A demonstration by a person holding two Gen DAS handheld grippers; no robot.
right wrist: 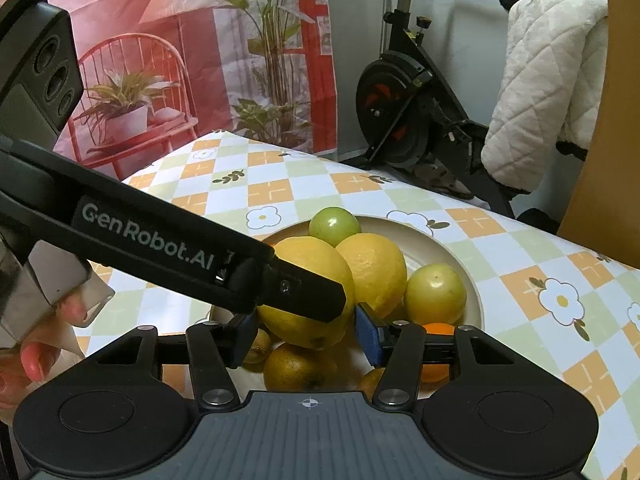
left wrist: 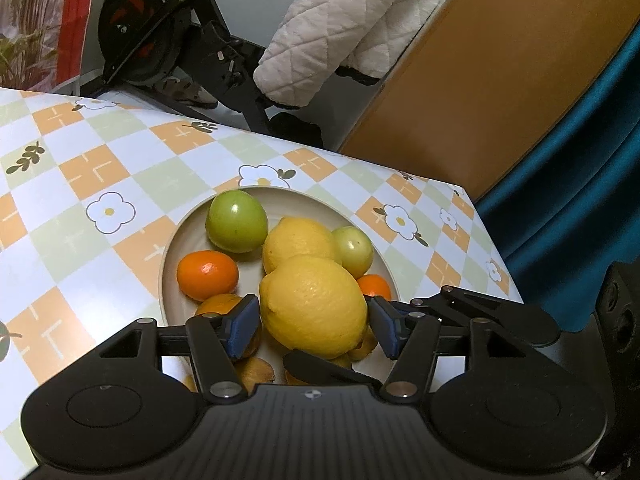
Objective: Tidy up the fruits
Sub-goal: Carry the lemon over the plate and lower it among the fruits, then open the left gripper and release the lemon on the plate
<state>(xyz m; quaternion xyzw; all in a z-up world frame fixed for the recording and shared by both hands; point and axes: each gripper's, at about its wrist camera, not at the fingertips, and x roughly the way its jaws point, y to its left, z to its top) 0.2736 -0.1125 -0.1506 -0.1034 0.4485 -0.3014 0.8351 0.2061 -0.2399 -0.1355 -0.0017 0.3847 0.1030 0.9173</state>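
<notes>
A large yellow lemon (left wrist: 314, 306) is sitting between the left gripper (left wrist: 314, 326)'s blue-padded fingers (left wrist: 242, 330), atop the fruit heaped in a beige round plate (left wrist: 176, 276) on the checked counter (left wrist: 100, 184). Both pads are touching it. The right gripper (right wrist: 306, 336) is half open, its fingers (right wrist: 368, 338) flanking the same lemon's lower end; contact is unclear.

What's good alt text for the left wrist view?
The left gripper has its blue-padded jaws around the nearer of two lemons in a beige plate piled with green and orange fruit. Contact between pads and lemon is unclear. The plate sits on a checked, flowered tablecloth, an exercise bike behind.
</notes>
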